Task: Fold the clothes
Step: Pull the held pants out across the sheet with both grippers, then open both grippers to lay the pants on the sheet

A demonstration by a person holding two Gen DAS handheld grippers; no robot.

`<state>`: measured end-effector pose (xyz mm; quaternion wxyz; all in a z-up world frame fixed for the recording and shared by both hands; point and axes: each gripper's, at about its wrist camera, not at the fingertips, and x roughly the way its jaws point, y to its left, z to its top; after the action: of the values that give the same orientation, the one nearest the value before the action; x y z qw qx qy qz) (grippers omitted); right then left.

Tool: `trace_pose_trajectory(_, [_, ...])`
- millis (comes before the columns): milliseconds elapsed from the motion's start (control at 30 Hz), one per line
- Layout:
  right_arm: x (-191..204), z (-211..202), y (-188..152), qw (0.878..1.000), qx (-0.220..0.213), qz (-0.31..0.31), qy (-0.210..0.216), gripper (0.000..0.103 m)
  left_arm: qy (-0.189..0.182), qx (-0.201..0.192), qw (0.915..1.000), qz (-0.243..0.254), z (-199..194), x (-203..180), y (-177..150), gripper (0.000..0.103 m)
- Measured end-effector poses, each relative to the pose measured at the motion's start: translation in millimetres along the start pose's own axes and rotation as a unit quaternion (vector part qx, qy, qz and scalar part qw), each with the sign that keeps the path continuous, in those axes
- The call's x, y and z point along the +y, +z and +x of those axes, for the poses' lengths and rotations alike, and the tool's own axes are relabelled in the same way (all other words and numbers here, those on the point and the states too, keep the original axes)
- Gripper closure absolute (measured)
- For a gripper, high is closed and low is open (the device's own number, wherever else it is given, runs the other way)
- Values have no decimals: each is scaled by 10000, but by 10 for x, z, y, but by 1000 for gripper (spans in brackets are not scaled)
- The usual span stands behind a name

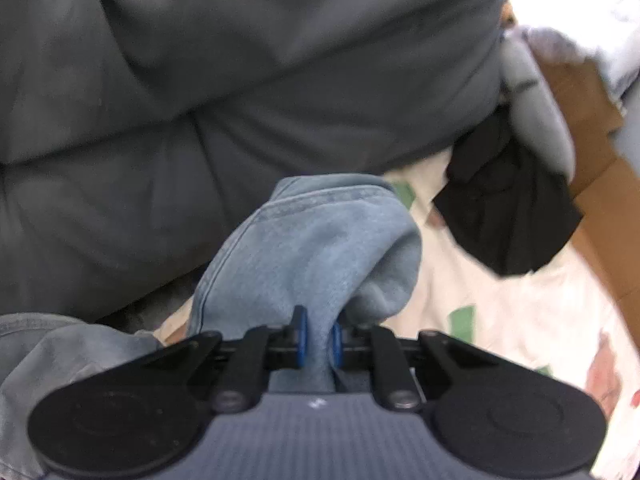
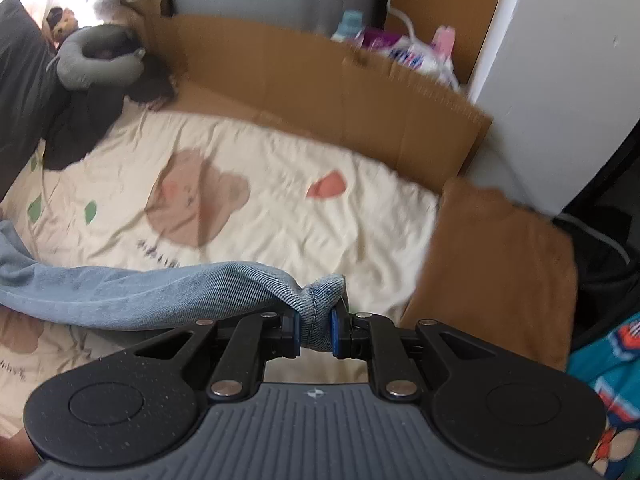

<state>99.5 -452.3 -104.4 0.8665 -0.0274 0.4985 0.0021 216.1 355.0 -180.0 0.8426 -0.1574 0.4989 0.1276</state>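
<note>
Jeans (image 2: 140, 292) — pale blue denim, soft and faded, stitched hems showing; strung across the lower left of the right wrist view, above the cream bedsheet (image 2: 280, 200). Right gripper (image 2: 315, 332) clamped on a bunched hem; left gripper (image 1: 319, 340) clamped on another fold, cloth rising to the frame's centre. Progress, as I judge it: early — both ends seized, no fold laid; squaring and stacking remain. Brown garment (image 2: 496, 272) at right looks folded.
</note>
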Motion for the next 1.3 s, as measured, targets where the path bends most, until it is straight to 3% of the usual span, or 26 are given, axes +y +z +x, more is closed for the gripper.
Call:
trace_pose_trajectory(333, [-270,-171,300,9981,-491,36,-361,90,-686,-450,9966,-6,-182,-543,322,92])
trace_pose_trajectory(733, [-446,-143,818,9924,-1080,-66,-586,90,-1115,-993,9887,-147,-230,-895,741,93])
trace_pose_trajectory(867, [-432,149,800,9943,-956,-24,-471,90,-1036,-1094,9879,-363,-191,-808,739,93])
trace_pose_trajectory(1133, [-297,980,457,9987,-430,85,-262,90,-655,-825,9916,-747,171,-397,341,93])
trace_pose_trajectory(1300, [-302,1146,343,9994,-248,128,-227,90,-443,-606,9933,-877,223,-147,96,93])
